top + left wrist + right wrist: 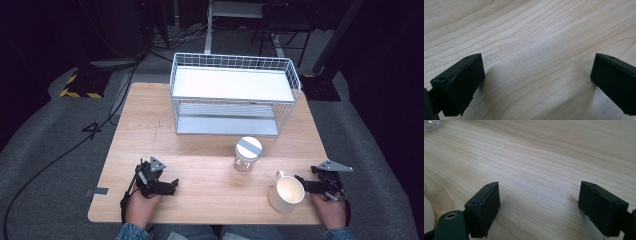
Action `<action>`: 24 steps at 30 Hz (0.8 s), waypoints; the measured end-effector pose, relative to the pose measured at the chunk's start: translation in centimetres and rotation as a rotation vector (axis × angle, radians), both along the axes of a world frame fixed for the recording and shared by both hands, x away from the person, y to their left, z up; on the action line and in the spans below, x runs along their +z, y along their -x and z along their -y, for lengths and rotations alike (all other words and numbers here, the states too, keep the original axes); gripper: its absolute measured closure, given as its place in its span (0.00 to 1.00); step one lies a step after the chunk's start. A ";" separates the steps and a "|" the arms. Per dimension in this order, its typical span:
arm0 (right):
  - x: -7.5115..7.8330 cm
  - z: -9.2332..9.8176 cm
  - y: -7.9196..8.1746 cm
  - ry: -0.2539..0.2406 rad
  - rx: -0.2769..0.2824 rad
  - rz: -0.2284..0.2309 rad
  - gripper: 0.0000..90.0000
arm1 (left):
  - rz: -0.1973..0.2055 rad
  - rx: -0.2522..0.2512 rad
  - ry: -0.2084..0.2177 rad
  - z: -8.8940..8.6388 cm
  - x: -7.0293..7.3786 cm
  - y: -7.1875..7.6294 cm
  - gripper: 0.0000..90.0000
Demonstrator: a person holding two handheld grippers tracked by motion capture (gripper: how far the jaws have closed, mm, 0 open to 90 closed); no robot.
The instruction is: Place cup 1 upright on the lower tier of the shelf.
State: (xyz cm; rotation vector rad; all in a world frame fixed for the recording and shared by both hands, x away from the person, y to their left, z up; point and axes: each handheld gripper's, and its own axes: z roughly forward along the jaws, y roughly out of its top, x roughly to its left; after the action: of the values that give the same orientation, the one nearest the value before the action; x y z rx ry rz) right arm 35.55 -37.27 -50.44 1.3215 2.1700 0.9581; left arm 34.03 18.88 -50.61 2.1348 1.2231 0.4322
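Start of reach: right gripper beside white mug, left gripper resting on bench; both jaws open, empty; next, close on the mug.

In the right gripper view, the upper left edge cuts off a clear glass jar; a cream ceramic mug is cropped at lower left.

High view sits above the near edge, looking forward and down across the whole desk; both gripper views ride low, angled close onto bare wood, sharing that near desk strip with it
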 end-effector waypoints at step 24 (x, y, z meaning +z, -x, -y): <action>0.0 0.0 0.0 0.000 -0.006 0.001 0.20 | 0.010 0.022 0.005 0.2 0.1 -0.1 0.00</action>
State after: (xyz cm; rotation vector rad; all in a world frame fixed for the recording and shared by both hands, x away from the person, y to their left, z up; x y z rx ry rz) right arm 35.51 -37.26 -50.43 1.3262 2.1643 0.9561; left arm 34.11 18.67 -50.55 2.1141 1.2412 0.4482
